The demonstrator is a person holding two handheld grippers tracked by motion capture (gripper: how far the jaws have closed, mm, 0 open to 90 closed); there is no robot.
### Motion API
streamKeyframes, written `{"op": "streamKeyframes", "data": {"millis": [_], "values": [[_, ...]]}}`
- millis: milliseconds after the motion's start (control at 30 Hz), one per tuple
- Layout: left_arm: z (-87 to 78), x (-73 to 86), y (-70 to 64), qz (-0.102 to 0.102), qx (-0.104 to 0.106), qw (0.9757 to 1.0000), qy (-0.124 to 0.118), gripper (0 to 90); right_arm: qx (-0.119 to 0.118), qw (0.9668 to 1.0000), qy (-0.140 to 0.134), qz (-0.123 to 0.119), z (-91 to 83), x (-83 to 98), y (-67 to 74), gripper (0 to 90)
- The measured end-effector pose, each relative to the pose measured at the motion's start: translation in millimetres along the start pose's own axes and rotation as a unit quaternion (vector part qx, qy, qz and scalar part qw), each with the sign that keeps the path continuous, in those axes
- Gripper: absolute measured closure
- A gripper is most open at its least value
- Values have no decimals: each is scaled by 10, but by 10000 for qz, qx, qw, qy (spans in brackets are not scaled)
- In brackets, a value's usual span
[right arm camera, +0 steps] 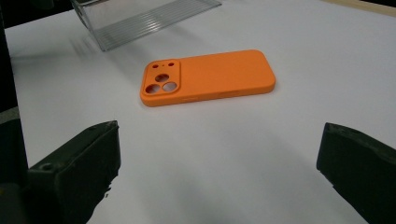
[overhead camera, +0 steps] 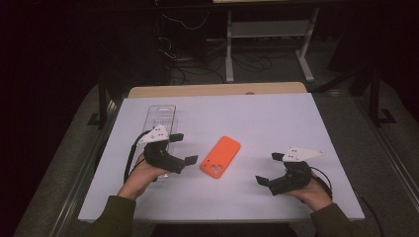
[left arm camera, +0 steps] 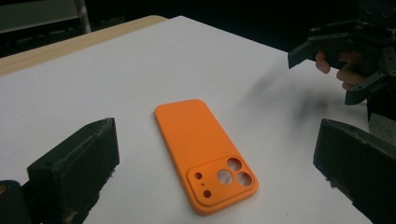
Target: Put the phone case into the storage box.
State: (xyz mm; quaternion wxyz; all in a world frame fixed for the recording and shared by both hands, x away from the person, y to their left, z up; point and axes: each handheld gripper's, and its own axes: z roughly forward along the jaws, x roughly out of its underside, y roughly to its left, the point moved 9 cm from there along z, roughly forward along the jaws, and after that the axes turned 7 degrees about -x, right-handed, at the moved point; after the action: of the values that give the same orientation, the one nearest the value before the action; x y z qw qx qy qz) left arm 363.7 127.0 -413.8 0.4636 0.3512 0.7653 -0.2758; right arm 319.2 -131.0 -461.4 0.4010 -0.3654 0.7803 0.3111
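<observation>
- Two tools flank the orange phone case (overhead camera: 220,156): the left tool (overhead camera: 184,148) and the right tool (overhead camera: 269,168), both with jaws spread wide and empty.
- Judged best: close in low from each side and pinch the case's long edges evenly, so it doesn't skid on the white surface (overhead camera: 257,118).
- It lies flat, back up, with its camera cutouts nearest the left tool; a clear plastic tray (overhead camera: 160,117) sits beyond that tool.

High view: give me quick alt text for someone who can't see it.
An orange silicone phone case lies back-up mid-table between two open black grippers, left gripper and right gripper. A clear plastic tray lies behind the left one on the white tabletop.
</observation>
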Motion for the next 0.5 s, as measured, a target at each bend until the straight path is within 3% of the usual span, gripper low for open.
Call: {"op": "streamKeyframes", "data": {"millis": [400, 433, 500], "values": [[104, -44, -9, 121, 38, 9999, 28, 0, -5, 10000, -17, -14, -7, -7, -7, 0], [118, -51, -25, 38, 51, 10000, 13, 0, -1, 10000, -23, -13, -8, -8, -7, 0], [137, -61, -29, 56, 64, 10000, 32, 0, -7, 10000, -29, -11, -9, -10, -6, 0]]}}
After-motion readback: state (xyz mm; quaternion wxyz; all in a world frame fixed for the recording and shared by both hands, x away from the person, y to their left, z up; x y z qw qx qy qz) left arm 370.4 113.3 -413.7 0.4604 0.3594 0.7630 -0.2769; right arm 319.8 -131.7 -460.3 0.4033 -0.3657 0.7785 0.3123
